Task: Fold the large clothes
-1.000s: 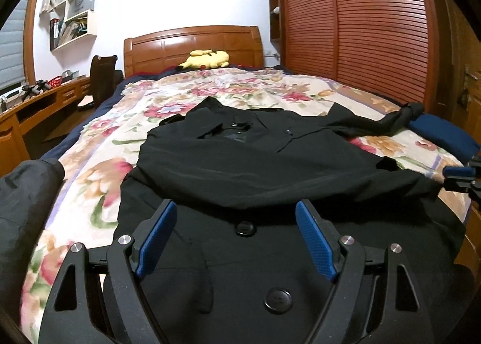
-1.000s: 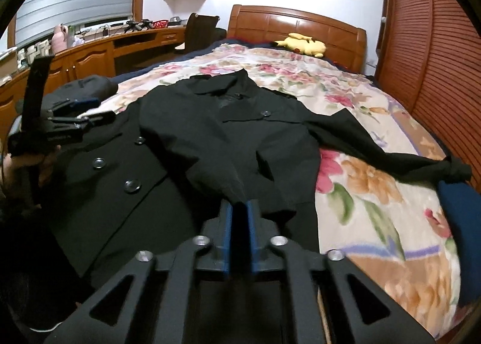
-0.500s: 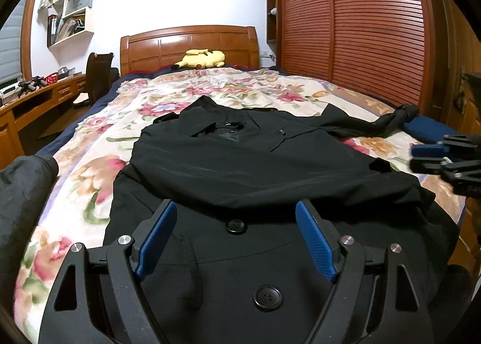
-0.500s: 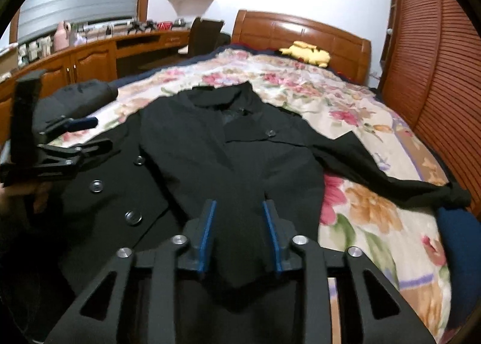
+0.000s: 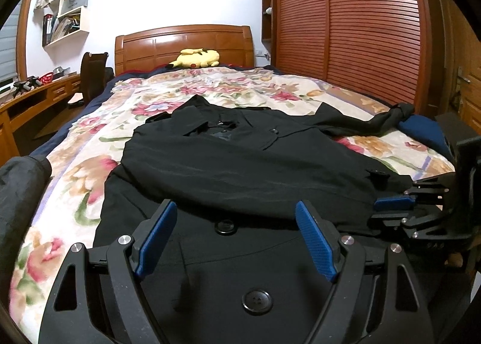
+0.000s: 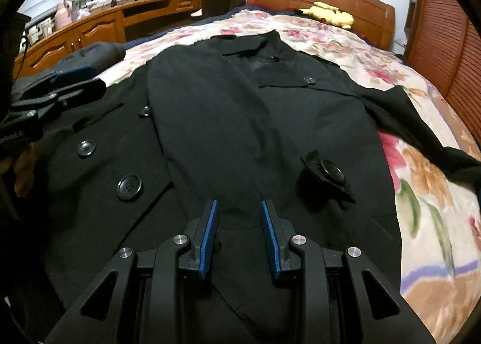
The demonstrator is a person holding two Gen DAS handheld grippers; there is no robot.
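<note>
Only the right wrist view shows the coat's [image 6: 210, 121] sleeve tab [image 6: 326, 177].

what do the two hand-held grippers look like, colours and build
Both match: the left hand-held gripper and right hand-held gripper have matte black frames with triangular cut-outs, silver round bolt heads at the joints, and two fingers faced with textured blue pads. No cables show. White lettering marks the left one's body, too small to read.

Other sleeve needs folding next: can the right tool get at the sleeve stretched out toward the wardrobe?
Probably yes: the outstretched sleeve lies uncovered on the bedspread, and the right tool holds nothing.
</note>
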